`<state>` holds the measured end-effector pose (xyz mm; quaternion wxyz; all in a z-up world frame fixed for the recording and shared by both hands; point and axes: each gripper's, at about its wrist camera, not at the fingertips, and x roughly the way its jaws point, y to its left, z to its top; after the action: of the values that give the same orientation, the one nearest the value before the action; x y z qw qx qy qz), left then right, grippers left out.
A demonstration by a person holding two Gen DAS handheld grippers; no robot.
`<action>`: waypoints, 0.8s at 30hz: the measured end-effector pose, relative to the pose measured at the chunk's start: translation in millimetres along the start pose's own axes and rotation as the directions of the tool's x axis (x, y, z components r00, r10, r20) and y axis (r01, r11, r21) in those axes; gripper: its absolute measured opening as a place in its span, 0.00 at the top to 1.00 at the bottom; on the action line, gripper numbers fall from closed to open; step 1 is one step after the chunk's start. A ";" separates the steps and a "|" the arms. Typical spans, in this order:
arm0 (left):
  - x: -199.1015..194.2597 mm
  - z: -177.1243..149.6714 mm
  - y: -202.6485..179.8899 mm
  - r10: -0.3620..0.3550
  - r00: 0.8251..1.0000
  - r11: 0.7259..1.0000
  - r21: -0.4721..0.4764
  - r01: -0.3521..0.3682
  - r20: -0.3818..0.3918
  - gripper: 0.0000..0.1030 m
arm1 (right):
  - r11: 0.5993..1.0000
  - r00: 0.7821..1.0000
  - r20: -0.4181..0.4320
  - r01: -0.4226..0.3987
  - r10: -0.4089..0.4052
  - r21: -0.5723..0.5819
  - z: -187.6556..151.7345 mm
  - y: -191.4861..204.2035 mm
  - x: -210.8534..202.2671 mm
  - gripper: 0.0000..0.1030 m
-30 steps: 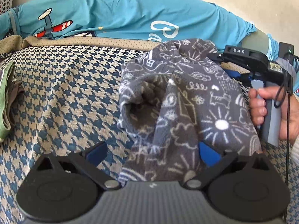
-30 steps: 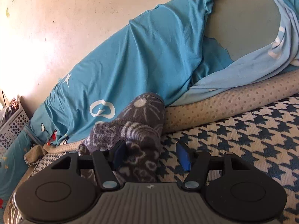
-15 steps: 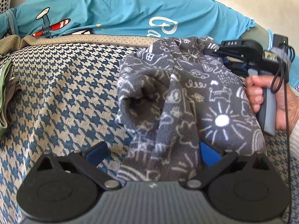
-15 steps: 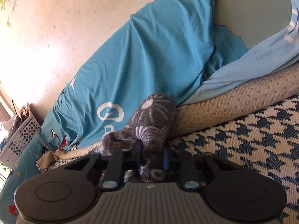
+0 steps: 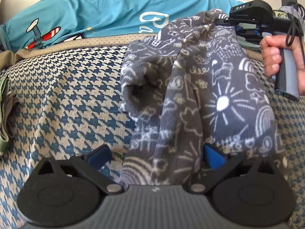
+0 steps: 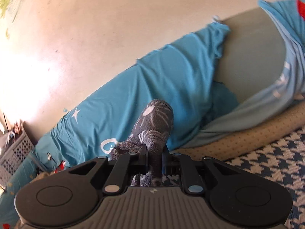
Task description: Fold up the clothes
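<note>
A grey fleece garment with white doodle print lies bunched on the houndstooth bed cover. My left gripper is open over its near end, and the cloth passes loosely between the two blue pads. In the left wrist view my right gripper pinches the garment's far top edge, with a person's hand on its handle. In the right wrist view, the right gripper has its jaws closing tight on a fold of the fleece, which stands up above the fingers.
A teal sheet with a plane print is draped along the back, over a beige dotted mattress edge. A green cloth lies at the left edge. A white laundry basket stands by the wall.
My right gripper went from open beside the fleece to pinching it, then rose a little, pulling the far edge up. The left gripper stayed open over the near end.
</note>
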<state>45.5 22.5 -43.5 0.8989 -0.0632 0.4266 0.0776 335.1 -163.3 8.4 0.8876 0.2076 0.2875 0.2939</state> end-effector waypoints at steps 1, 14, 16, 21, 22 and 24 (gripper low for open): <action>-0.3 0.2 -0.6 0.003 1.000 1.000 0.006 -0.003 -0.002 0.00 | 1.000 1.000 0.002 0.004 -0.004 0.010 1.4 -4.9 -4.9 0.88; -10.5 -0.4 -16.9 -0.041 0.999 0.997 0.069 0.040 0.009 0.00 | 0.981 0.971 0.139 0.189 -0.193 0.036 25.5 -25.0 -77.4 0.88; -12.2 1.6 -16.3 -0.055 0.998 0.997 0.054 0.054 0.006 0.00 | 0.972 0.959 0.162 0.233 -0.233 0.019 26.6 -28.8 -91.7 0.88; -16.5 6.2 -15.0 -0.069 0.998 0.997 0.020 0.068 0.008 0.00 | 0.950 0.930 0.196 0.304 -0.312 0.070 28.1 -56.7 -135.1 0.88; -18.2 6.8 -14.8 -0.075 0.997 0.997 0.013 0.075 0.008 0.00 | 0.943 0.921 0.201 0.326 -0.333 0.071 27.8 -61.8 -143.4 0.88; -21.0 8.1 -15.4 -0.091 0.996 0.996 0.001 0.091 0.010 0.00 | 0.932 0.909 0.207 0.351 -0.361 0.087 28.1 -73.3 -160.0 0.88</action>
<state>41.5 7.1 -21.4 0.9035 -0.0819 0.4190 0.0368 276.4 -325.8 52.2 0.9473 0.2039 0.2277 0.0956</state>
